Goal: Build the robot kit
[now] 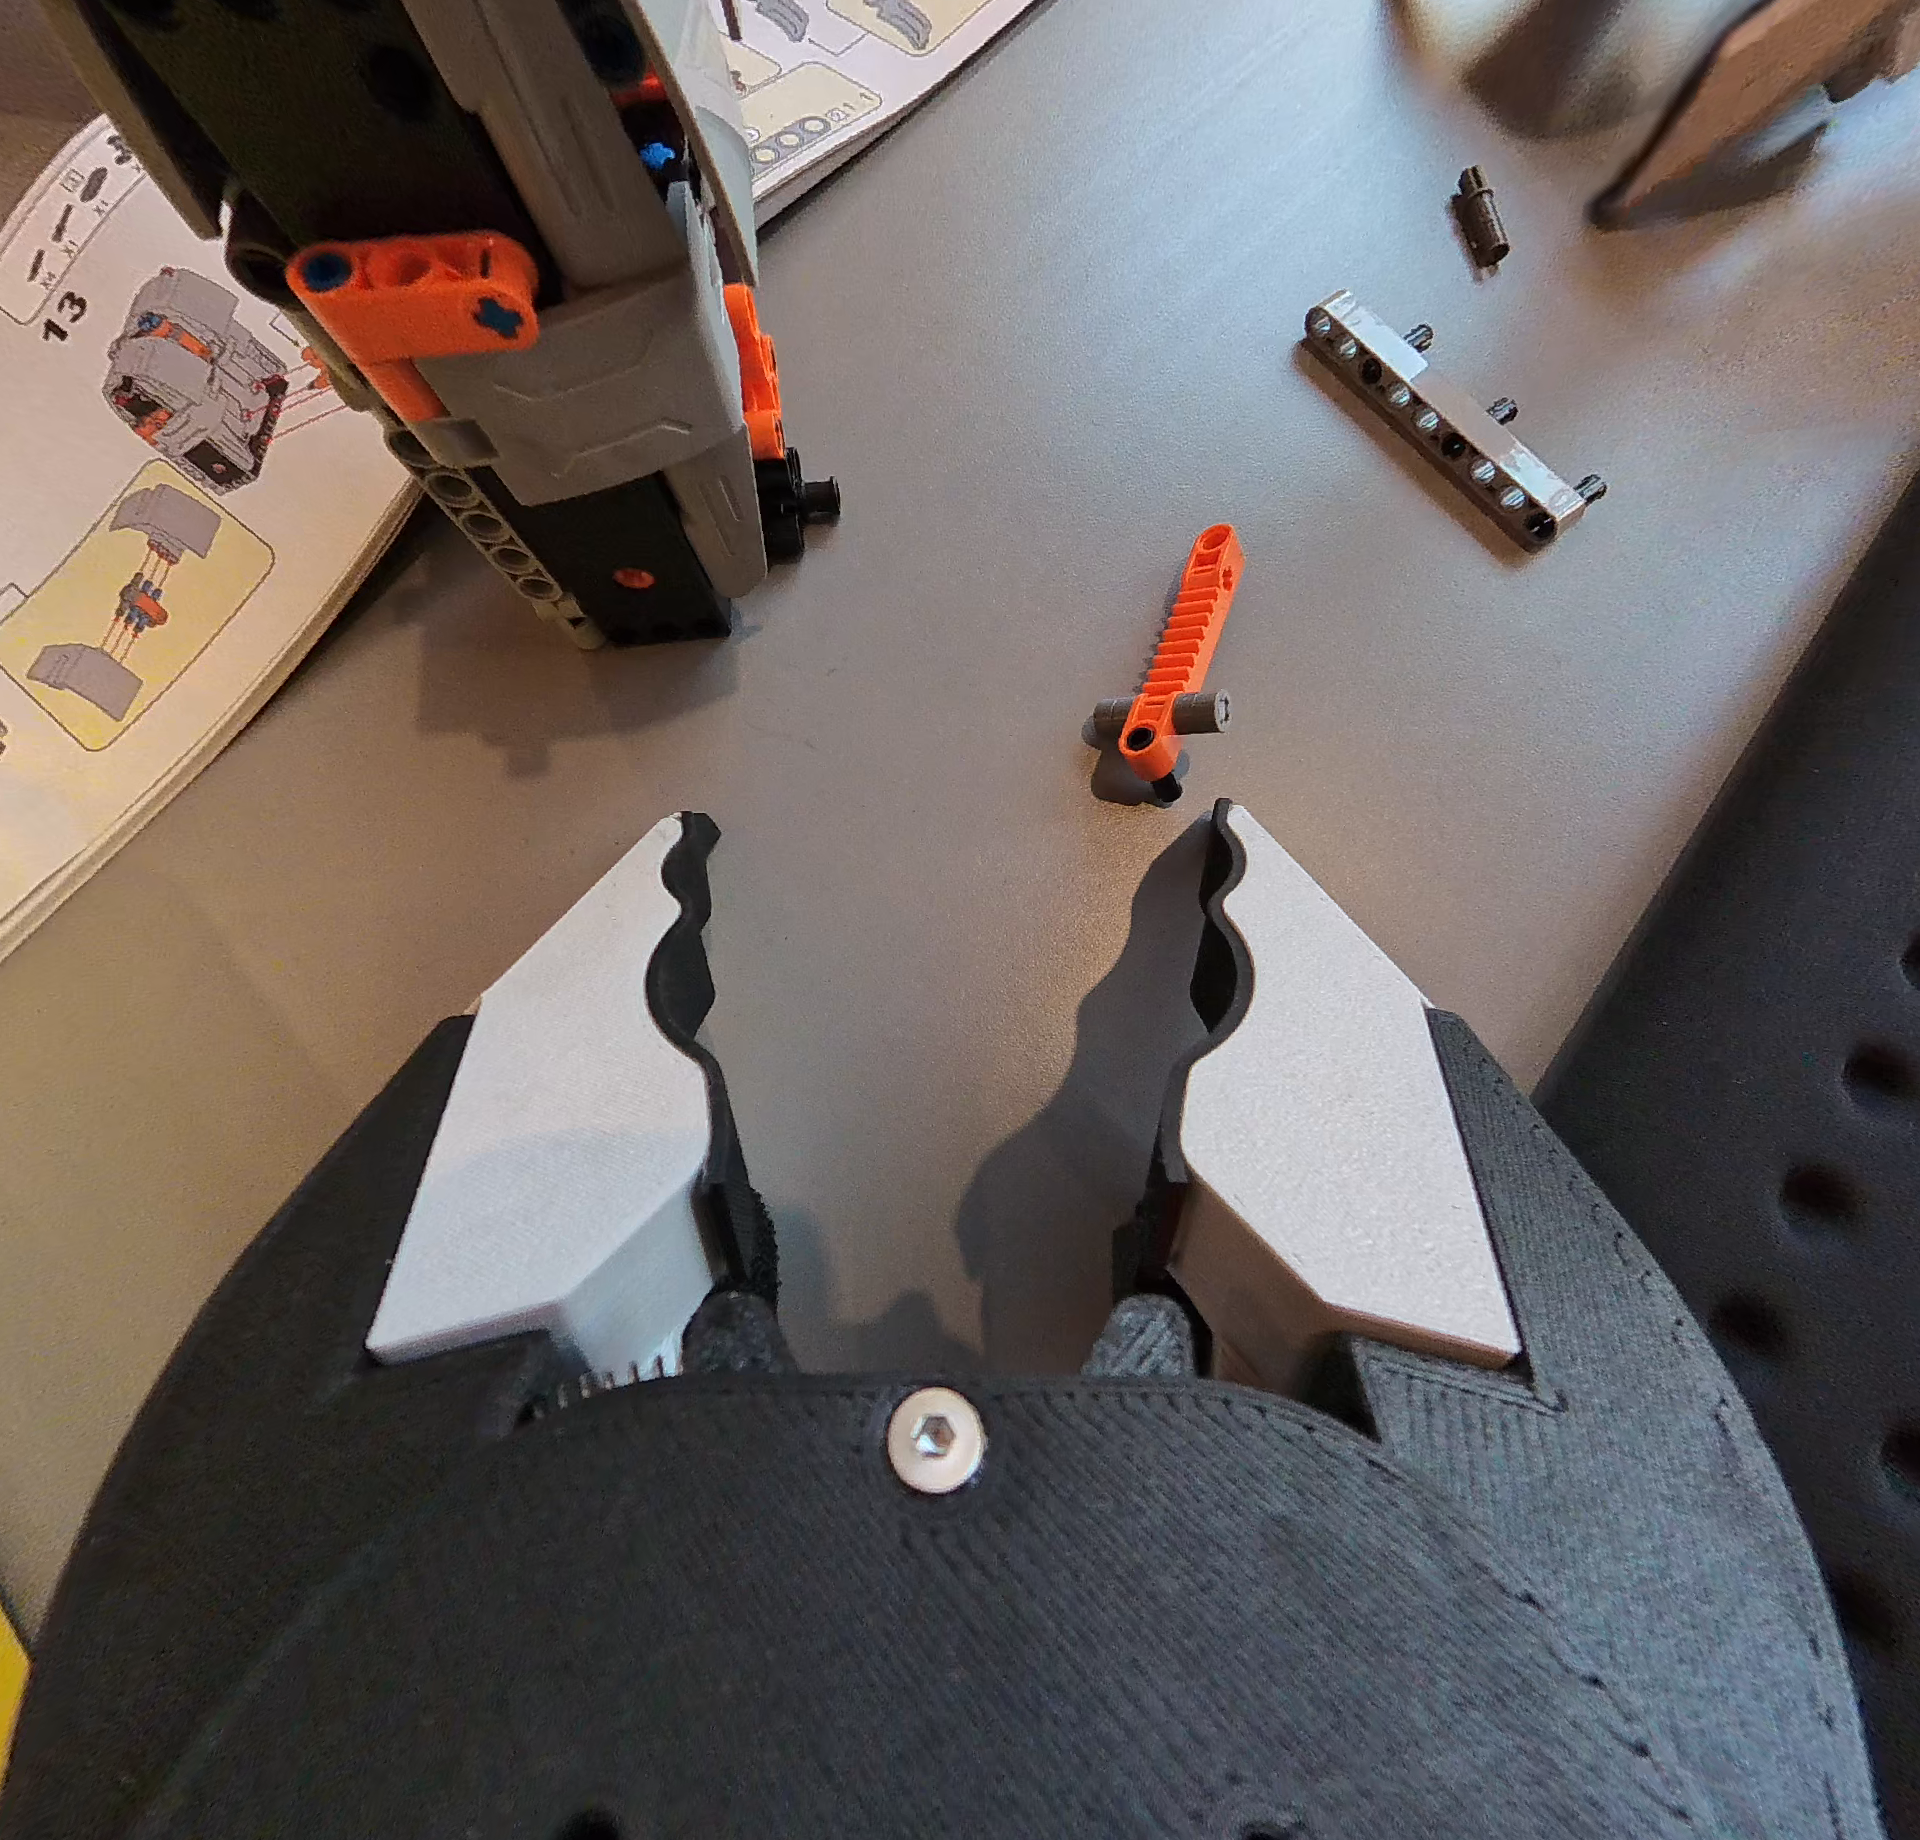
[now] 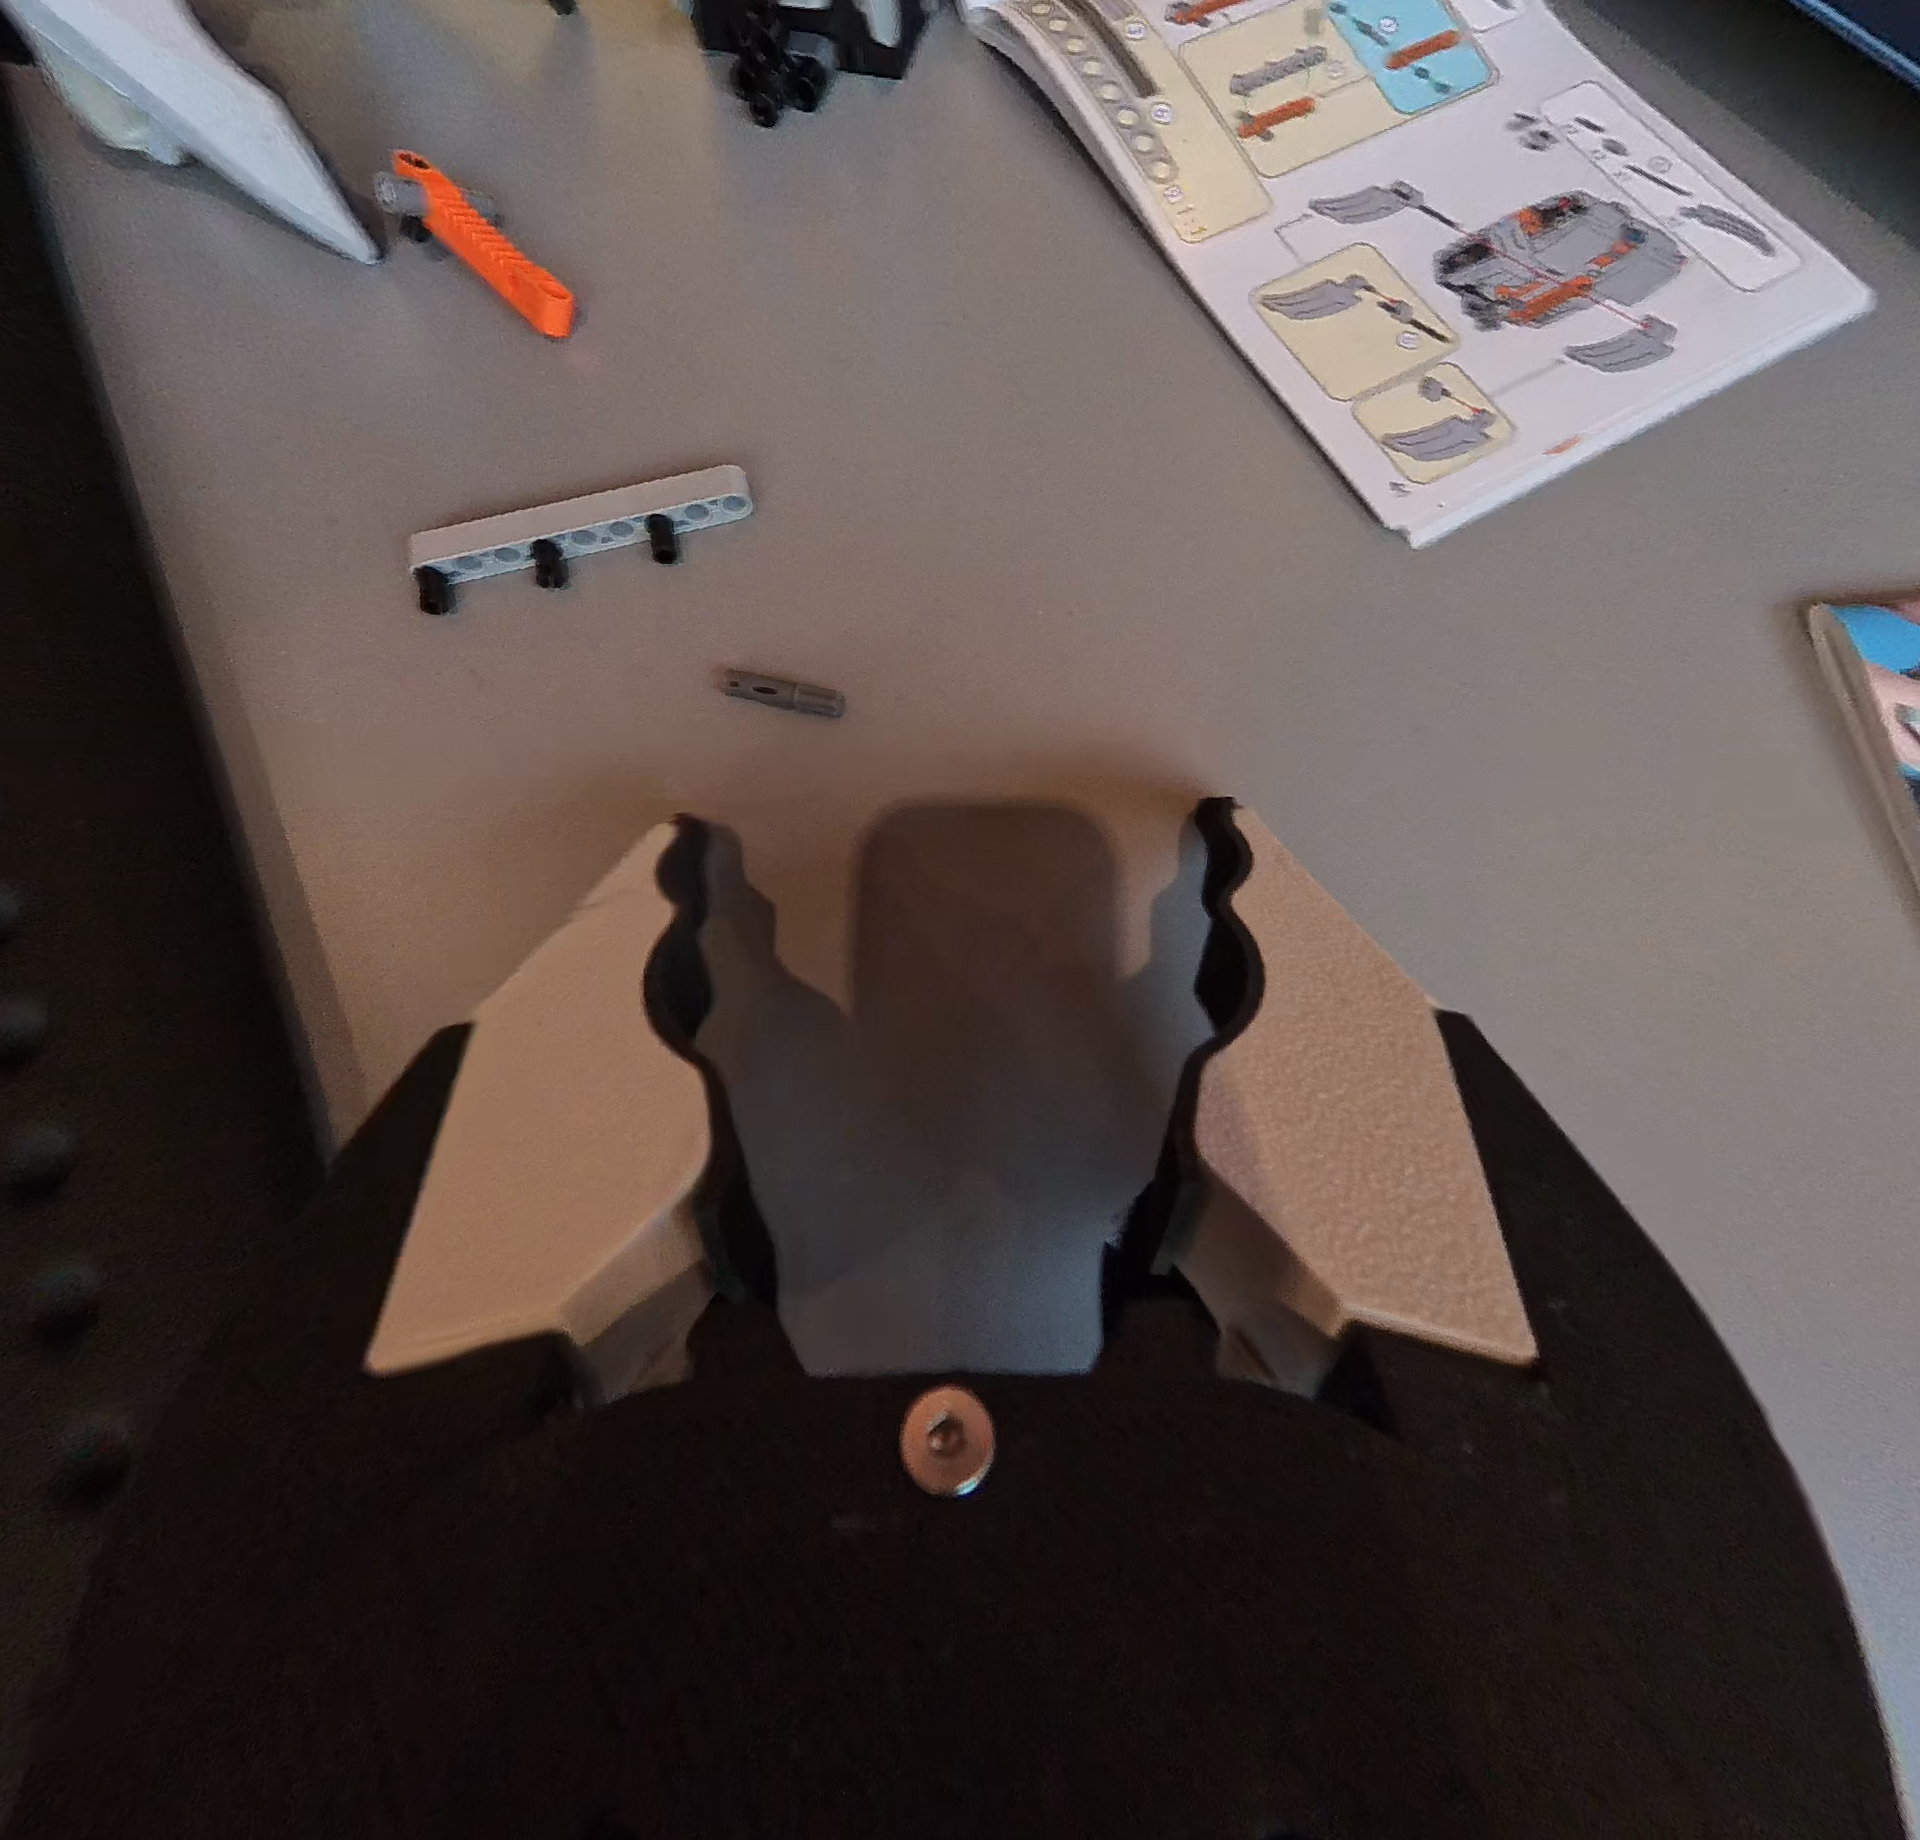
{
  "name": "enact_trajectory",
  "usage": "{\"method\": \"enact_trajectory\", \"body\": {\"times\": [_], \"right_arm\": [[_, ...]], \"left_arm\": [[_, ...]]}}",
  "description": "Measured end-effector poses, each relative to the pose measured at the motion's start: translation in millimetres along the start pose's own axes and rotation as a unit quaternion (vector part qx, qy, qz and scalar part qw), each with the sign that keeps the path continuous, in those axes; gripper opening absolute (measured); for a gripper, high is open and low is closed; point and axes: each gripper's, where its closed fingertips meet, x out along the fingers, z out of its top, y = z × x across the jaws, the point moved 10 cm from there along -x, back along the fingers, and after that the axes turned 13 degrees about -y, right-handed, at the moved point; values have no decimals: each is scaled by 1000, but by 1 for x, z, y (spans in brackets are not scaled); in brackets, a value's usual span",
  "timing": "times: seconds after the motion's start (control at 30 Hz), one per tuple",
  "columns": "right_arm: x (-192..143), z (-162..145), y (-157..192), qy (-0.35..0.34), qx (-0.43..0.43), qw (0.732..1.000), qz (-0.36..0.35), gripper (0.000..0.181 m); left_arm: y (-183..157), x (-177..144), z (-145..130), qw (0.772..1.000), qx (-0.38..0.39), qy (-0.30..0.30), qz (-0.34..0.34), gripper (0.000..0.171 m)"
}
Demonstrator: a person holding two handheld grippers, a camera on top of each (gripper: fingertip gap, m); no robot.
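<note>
My left gripper (image 1: 966, 819) is open and empty above the grey table, just short of an orange toothed bar with a grey axle through it (image 1: 1179, 652). A grey, black and orange brick-built model (image 1: 540, 336) stands upright to its far left. My right gripper (image 2: 951, 824) is open and empty, nearest a small grey pin (image 2: 784, 694). Beyond it lie a light grey holed beam with three black pins (image 2: 582, 528) and the orange bar (image 2: 488, 247). The beam (image 1: 1449, 419) and the pin (image 1: 1481, 216) also show in the left wrist view, with the right gripper (image 1: 1714, 55) blurred behind them.
An open instruction booklet (image 2: 1455, 232) lies at the right in the right wrist view and under the model (image 1: 125, 460) in the left wrist view. A dark perforated mat (image 1: 1787, 959) borders the table. Another booklet's edge (image 2: 1870, 710) shows at far right.
</note>
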Motion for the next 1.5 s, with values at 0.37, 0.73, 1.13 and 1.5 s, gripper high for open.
{"method": "enact_trajectory", "body": {"times": [0.37,0.73,1.13,1.5], "right_arm": [[5,-2,8,28,-46,997,59,144],[12,1,9,34,-48,997,59,152],[15,3,7,35,-55,995,73,152],[18,5,7,35,-62,994,87,153]], "left_arm": [[0,0,0,1000,0,0,0,95],[7,5,-2,985,83,23,-147,147],[12,11,0,984,87,27,-151,152],[10,13,1,986,83,30,-144,157]]}}
